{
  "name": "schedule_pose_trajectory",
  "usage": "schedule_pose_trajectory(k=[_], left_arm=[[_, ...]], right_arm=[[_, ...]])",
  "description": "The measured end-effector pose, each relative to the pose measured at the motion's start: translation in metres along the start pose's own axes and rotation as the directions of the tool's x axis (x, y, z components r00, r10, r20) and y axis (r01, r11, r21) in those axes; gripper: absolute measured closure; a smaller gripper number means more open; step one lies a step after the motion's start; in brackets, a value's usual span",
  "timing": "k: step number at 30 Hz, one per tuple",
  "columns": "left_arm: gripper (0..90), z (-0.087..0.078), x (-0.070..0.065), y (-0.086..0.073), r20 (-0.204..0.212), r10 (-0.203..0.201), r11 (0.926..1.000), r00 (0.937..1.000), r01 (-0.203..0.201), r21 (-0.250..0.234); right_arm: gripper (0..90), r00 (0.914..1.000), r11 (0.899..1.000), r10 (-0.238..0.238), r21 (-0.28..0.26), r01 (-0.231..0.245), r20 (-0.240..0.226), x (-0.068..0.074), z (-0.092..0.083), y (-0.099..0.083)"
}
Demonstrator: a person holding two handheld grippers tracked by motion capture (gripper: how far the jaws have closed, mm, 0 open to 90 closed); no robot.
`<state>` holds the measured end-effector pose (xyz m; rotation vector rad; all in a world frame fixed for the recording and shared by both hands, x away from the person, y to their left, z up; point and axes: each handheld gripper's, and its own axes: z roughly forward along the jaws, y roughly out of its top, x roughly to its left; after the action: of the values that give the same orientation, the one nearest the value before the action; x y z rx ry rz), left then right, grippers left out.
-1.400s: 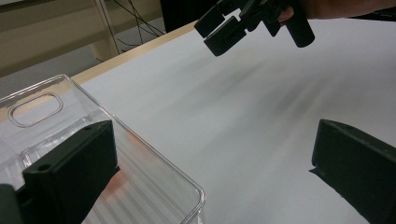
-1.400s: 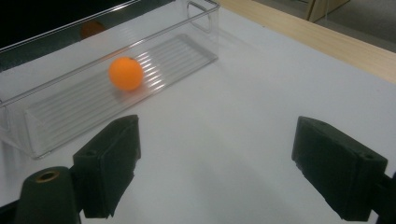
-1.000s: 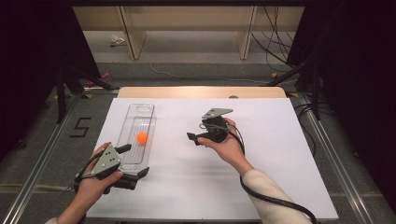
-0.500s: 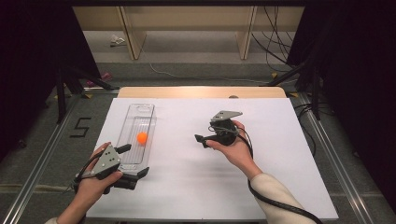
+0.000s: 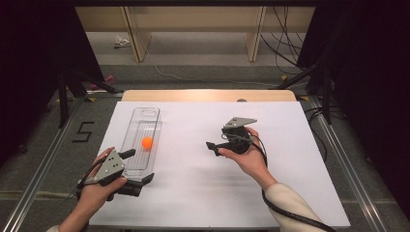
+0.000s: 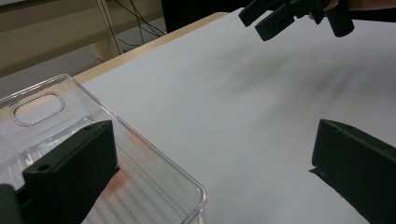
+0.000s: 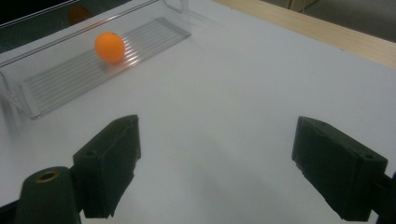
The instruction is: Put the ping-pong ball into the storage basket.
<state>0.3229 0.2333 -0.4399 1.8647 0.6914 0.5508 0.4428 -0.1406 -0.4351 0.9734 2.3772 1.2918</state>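
Note:
A clear plastic tray [image 5: 139, 126] lies lengthwise on the left of the white table top [image 5: 193, 193], with an orange ball [image 5: 147, 142] resting in its middle. My left gripper [image 5: 137, 166] is open and straddles the tray's near right corner [image 6: 196, 193], one jaw over the tray and one over the table. My right gripper [image 5: 216, 146] is open and held above the middle of the table, pointing left toward the tray. Between its jaws [image 7: 215, 158] there is bare table, and the ball [image 7: 109, 46] and tray [image 7: 56, 81] lie farther off.
The table's wooden far edge [image 5: 208, 95] runs behind the white sheet. Shelf legs [image 5: 133, 34] and cables [image 5: 285, 43] are on the floor beyond. A metal rail [image 5: 38, 169] and a painted "5" [image 5: 82, 131] lie left of the table. The right gripper [image 6: 289, 14] shows across the table.
My right gripper has drifted to the right, away from the tray. The left gripper, tray and ball have stayed where they were.

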Motion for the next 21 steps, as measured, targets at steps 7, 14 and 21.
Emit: schedule_pose_trajectory(k=[7, 14, 21], left_arm=[[0.0, 0.0, 0.0, 0.0, -0.001, 0.001, 1.0, 1.0, -0.001, 0.001], [0.0, 0.0, 0.0, 0.0, -0.002, 0.001, 1.0, 1.0, -0.001, 0.001], [0.0, 0.0, 0.0, 0.0, -0.003, 0.001, 1.0, 1.0, -0.001, 0.002]], right_arm=[[16.5, 0.9999, 1.0, 0.009, -0.009, -0.009, 0.01, -0.003, -0.013, -0.006], [16.5, 0.9997, 1.0, 0.015, -0.019, -0.015, 0.017, -0.006, -0.027, -0.012], [16.5, 0.999, 0.999, 0.034, -0.034, -0.033, 0.028, -0.009, -0.041, -0.019]])
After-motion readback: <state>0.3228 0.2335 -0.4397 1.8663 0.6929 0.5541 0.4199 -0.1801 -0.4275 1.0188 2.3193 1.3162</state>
